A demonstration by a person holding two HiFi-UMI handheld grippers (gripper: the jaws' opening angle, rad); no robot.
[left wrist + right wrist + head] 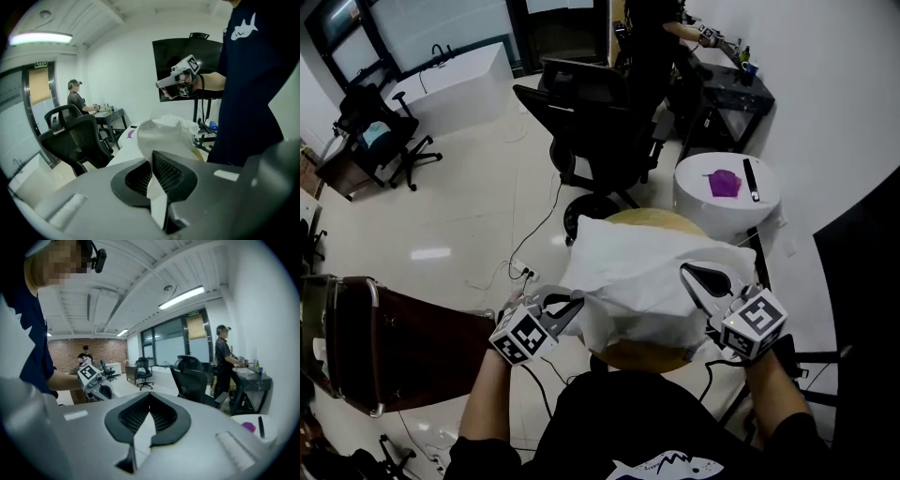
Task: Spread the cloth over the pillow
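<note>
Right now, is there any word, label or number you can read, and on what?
No readable text.
Green sign, far left: too small to read.
Marker cube on left gripper: pattern only.
Shirt print: a shark, no words.

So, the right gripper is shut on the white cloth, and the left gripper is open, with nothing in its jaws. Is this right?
Not quite. The left gripper is not open: the left gripper view shows its jaws shut on a fold of the white cloth. The right gripper is shut on the cloth, as you said.
</note>
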